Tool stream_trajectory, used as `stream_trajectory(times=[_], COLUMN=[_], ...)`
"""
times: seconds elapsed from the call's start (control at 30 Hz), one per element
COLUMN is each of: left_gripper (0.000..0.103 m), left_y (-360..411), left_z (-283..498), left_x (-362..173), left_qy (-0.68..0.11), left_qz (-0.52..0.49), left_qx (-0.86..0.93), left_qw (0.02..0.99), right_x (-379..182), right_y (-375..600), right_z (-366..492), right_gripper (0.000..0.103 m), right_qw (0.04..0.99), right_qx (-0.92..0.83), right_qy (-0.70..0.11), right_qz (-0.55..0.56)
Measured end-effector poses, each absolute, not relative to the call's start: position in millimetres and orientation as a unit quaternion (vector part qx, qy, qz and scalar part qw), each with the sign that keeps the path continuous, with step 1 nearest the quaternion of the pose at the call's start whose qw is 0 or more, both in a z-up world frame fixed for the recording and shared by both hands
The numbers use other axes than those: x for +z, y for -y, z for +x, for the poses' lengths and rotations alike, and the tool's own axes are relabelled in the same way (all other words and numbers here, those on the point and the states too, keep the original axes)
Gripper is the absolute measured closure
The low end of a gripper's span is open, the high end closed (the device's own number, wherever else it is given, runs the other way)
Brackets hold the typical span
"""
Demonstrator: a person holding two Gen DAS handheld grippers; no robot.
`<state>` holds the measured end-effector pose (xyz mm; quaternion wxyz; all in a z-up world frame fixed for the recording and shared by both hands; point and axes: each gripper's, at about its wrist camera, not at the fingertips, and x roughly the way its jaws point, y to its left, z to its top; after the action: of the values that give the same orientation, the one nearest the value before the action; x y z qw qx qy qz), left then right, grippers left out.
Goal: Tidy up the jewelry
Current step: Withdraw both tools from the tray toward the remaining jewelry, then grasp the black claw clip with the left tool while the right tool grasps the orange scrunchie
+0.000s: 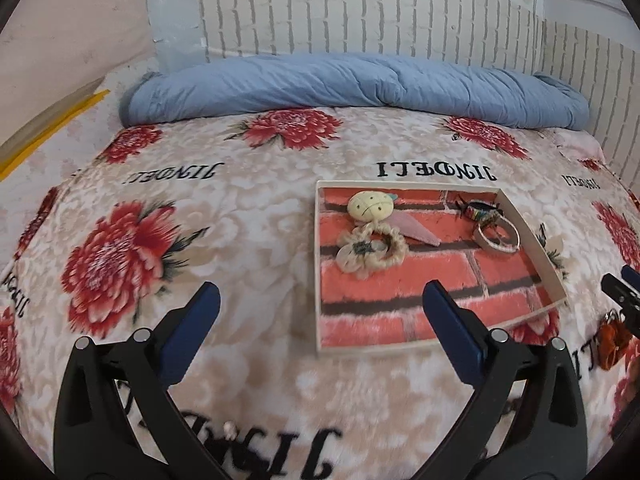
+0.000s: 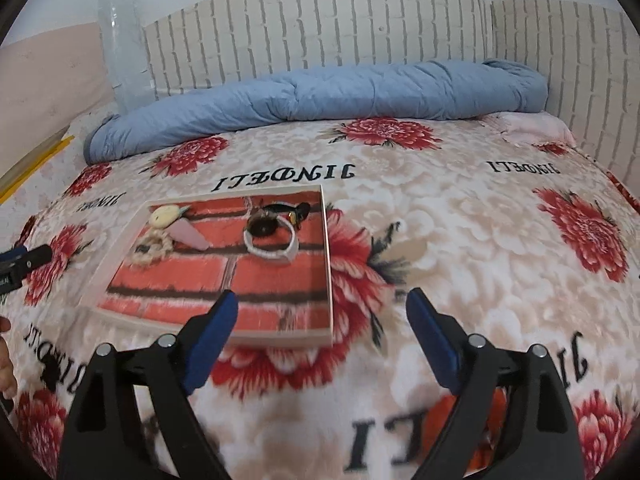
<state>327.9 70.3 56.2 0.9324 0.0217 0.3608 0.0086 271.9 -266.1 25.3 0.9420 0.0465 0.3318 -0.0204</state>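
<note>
A shallow white tray (image 1: 532,236) with a red brick-pattern floor lies on the floral bed cover; it also shows in the right wrist view (image 2: 329,264). In it lie a cream round hair clip (image 1: 370,206), a woven beige flower scrunchie (image 1: 372,248), a pink clip (image 1: 416,232), a white bangle (image 1: 496,236) and a dark multicoloured bracelet (image 1: 480,210). An orange-brown item (image 1: 612,344) lies on the cover right of the tray, beside the right gripper's tip. My left gripper (image 1: 320,312) is open and empty, short of the tray's near left corner. My right gripper (image 2: 322,316) is open and empty, over the tray's near right corner.
A rolled blue quilt (image 1: 360,84) lies across the far side of the bed against a white brick-pattern wall. A yellow-edged board (image 1: 52,128) stands at the far left. An orange patch (image 2: 464,420) shows under the right gripper's right finger.
</note>
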Motion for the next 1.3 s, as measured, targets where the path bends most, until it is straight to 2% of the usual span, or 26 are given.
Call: stream_trajectory(times=[0.5,0.9,1.3], left_gripper=[0.005,0.005,0.005], left_y=[-70.6,-71.4,-61.4], left_z=[231.4,193.4,179.1], left_x=[41.1,19.8,-11.3], left_qy=[-0.353,-0.351,-0.361], left_qz=[0.022,0.021,0.007], left_qx=[0.007,0.021,0.008], left_qw=[0.935,0.936,0.933], right_x=[20.8,15.5,-24.1], right_y=[274.2,314.5,345.0], right_z=[198.6,159.5,151.0], right_gripper=[0.019,0.019,0.019], right_qw=[0.945,0.947,0.939], right_qx=[-0.035,-0.076,-0.109], right_qy=[-0.323,-0.312,-0.326], right_qz=[0.018,0.026,0.006])
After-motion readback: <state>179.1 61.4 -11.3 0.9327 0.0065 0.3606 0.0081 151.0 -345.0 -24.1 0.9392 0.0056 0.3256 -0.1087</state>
